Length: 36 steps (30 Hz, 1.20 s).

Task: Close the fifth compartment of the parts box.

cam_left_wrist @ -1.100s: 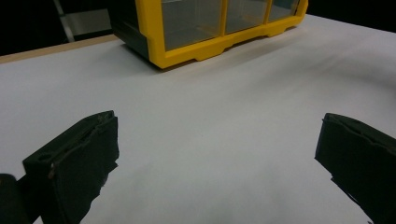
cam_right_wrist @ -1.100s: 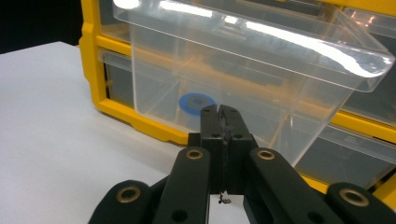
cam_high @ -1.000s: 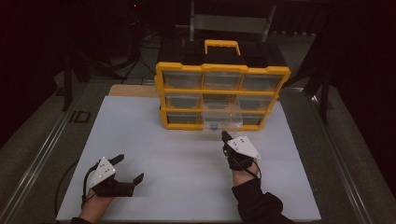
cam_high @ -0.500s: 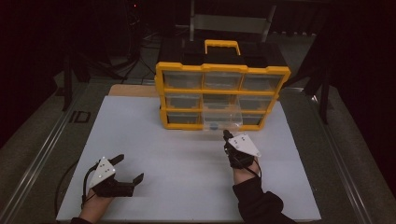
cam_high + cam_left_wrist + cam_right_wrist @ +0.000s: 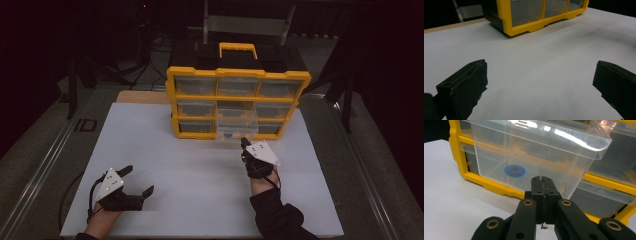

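Note:
A yellow organiser (image 5: 237,77) with clear drawers stands at the back of the white board (image 5: 200,175). One clear drawer (image 5: 236,122) in its lower middle is pulled out. In the right gripper view that drawer (image 5: 529,152) has a blue ring (image 5: 514,170) lying on its floor. My right gripper (image 5: 244,143) points at the drawer's front; its jaws (image 5: 541,180) are shut with nothing between them, just short of the drawer's wall. My left gripper (image 5: 139,180) rests open at the front left, far from the organiser (image 5: 524,27), and is empty (image 5: 541,75).
A bare wooden strip (image 5: 142,96) shows behind the board at the left. Metal rails (image 5: 45,165) run along both sides of the table. White board surface stretches between the two grippers. The surroundings are dark.

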Each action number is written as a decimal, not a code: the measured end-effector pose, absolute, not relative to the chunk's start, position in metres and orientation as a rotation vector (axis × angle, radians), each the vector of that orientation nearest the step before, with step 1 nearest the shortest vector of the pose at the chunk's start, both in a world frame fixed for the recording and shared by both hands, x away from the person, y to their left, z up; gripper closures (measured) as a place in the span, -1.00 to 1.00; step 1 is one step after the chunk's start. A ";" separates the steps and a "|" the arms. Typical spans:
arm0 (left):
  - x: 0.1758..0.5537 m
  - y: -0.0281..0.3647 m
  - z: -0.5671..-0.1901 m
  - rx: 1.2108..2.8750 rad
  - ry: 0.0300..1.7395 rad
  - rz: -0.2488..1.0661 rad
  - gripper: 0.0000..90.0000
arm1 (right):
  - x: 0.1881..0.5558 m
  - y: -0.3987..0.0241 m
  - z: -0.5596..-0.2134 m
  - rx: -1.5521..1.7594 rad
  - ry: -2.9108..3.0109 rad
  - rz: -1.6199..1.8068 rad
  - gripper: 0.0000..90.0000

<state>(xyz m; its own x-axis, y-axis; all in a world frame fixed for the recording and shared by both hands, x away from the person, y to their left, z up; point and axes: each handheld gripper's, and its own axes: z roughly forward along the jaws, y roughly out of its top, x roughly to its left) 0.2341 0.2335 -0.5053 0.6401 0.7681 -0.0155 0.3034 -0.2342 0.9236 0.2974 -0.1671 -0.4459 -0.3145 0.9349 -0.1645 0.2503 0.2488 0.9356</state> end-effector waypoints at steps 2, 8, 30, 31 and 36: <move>0.234 0.233 -0.505 1.811 0.860 0.554 -1.00 | 0.298 -0.168 -0.445 1.104 1.736 1.097 0.99; 0.234 0.233 -0.505 1.811 0.859 0.554 -1.00 | 0.302 -0.169 -0.444 1.108 1.732 1.092 0.99; 0.234 0.234 -0.505 1.810 0.860 0.553 -1.00 | 0.315 -0.167 -0.443 1.114 1.724 1.076 0.98; 0.234 0.234 -0.505 1.810 0.860 0.553 -1.00 | 0.315 -0.167 -0.443 1.115 1.721 1.076 0.98; 0.234 0.234 -0.505 1.812 0.859 0.553 -1.00 | 0.317 -0.167 -0.443 1.114 1.718 1.082 0.98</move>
